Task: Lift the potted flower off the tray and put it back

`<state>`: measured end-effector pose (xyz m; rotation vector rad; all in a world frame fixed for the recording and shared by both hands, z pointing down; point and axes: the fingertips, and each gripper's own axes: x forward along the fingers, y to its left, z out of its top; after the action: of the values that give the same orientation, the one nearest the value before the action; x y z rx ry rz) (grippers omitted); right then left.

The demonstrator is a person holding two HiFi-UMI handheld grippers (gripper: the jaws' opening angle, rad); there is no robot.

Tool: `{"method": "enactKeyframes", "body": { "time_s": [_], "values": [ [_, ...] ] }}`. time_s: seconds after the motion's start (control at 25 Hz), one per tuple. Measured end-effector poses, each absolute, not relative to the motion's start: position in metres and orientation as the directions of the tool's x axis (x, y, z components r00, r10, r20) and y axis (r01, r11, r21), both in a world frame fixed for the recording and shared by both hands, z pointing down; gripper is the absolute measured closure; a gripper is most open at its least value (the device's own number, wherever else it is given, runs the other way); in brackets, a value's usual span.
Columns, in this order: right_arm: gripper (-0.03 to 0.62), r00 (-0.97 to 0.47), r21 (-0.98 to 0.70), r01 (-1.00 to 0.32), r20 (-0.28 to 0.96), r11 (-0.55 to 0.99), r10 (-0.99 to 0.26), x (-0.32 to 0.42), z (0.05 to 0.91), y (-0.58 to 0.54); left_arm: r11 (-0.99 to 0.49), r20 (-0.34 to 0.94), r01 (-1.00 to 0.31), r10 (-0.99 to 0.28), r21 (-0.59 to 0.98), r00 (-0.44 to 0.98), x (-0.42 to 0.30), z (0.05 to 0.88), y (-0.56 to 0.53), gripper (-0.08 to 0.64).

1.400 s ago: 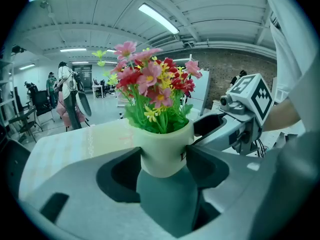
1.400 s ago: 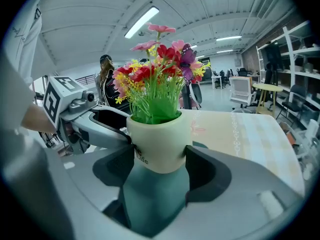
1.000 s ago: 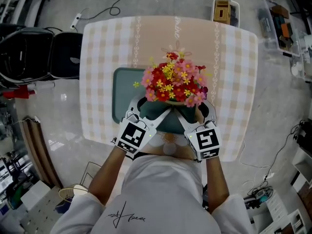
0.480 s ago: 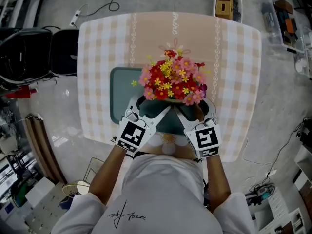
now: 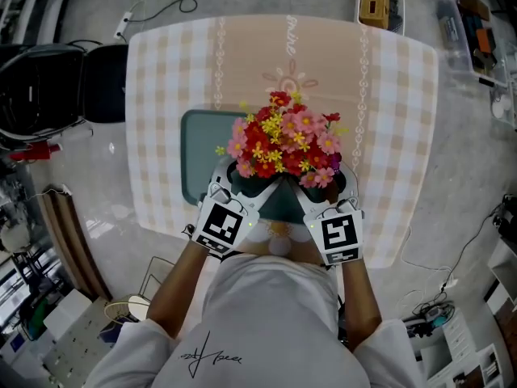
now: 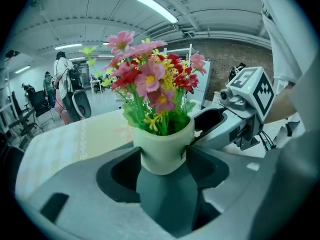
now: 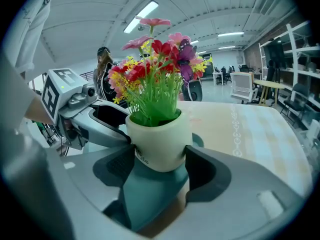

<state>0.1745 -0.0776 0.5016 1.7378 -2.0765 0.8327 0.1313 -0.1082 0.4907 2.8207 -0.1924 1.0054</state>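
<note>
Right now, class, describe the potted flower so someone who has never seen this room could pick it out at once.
Find the table with the checked cloth, then the dark green tray on it. At the tray's near side, the left tongs and right tongs grip a cream pot; its red, pink and yellow blooms are the only plant there.

Potted flower (image 5: 283,142) sits between left tongs (image 5: 260,184) and right tongs (image 5: 304,187), over the tray (image 5: 199,156).
</note>
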Motion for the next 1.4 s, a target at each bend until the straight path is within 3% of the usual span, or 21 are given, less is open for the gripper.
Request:
{"method": "enactKeyframes", "body": {
  "time_s": [1.04, 1.4],
  "values": [
    [0.271, -0.191, -0.192, -0.977, 0.602, 0.092, -0.775, 0.172, 0.507, -0.075, -0.981, 0.644, -0.184, -0.103, 0.059, 0.758, 0.126, 0.498, -0.105, 0.281],
    [0.287, -0.167, -0.183, -0.981, 0.6, 0.069, -0.782, 0.174, 0.502, -0.071, -0.979, 0.641, -0.196, -0.114, 0.058, 0.759, 0.121, 0.498, -0.102, 0.324]
  ]
}}
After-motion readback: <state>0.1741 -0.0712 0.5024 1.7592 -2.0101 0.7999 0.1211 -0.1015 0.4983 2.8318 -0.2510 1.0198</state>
